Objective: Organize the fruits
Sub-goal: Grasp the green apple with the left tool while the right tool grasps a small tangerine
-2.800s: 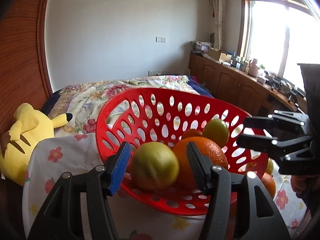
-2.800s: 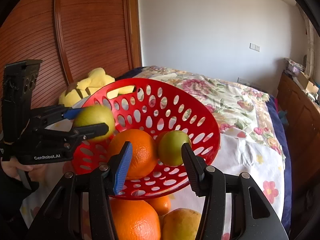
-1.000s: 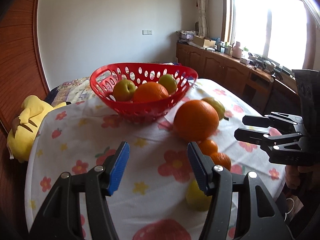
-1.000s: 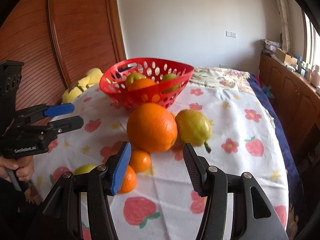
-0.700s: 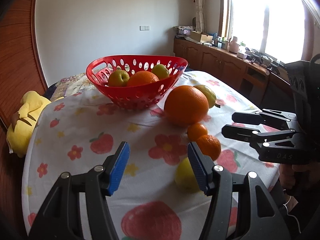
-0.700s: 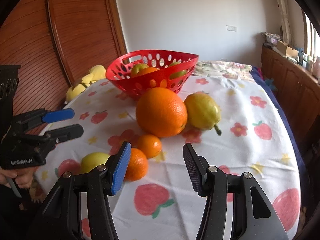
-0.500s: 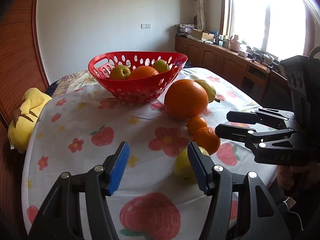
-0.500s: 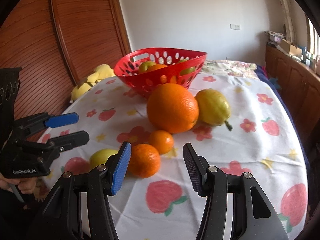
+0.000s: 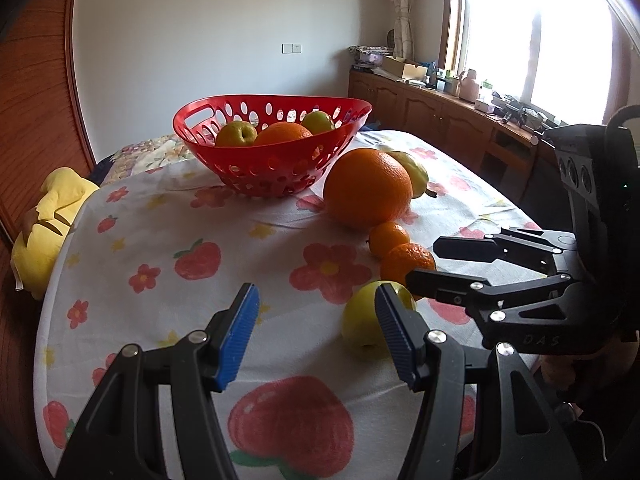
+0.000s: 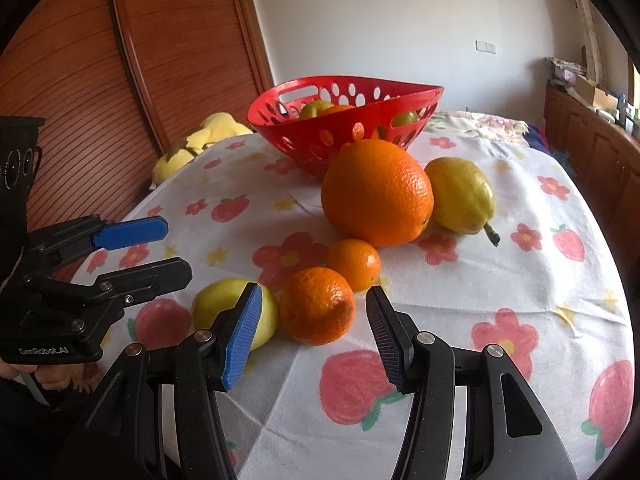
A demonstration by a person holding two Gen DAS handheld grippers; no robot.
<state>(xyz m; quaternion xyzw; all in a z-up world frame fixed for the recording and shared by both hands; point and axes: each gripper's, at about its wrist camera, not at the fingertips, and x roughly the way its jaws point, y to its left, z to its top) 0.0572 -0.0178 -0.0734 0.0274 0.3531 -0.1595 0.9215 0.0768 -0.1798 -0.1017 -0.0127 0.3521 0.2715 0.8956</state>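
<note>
A red perforated basket (image 9: 276, 164) (image 10: 344, 128) at the table's far side holds two green apples and an orange. On the cloth lie a big orange (image 9: 367, 188) (image 10: 377, 193), a yellow-green pear (image 10: 464, 196), two small mandarins (image 10: 317, 311) (image 10: 353, 264) and a yellow-green apple (image 9: 368, 324) (image 10: 228, 312). My left gripper (image 9: 316, 332) is open and empty, just left of the apple. My right gripper (image 10: 312, 340) is open and empty, just short of the near mandarin.
The round table has a white cloth (image 9: 160, 248) printed with flowers and strawberries. A yellow plush toy (image 9: 44, 220) sits past the table's left edge by a wooden wall. A bed, wooden cabinets and a bright window (image 9: 540, 36) lie behind.
The left gripper dropped its apple into the basket. Both grippers have pulled back from the basket to the table's near side and now sit low by the loose fruit.
</note>
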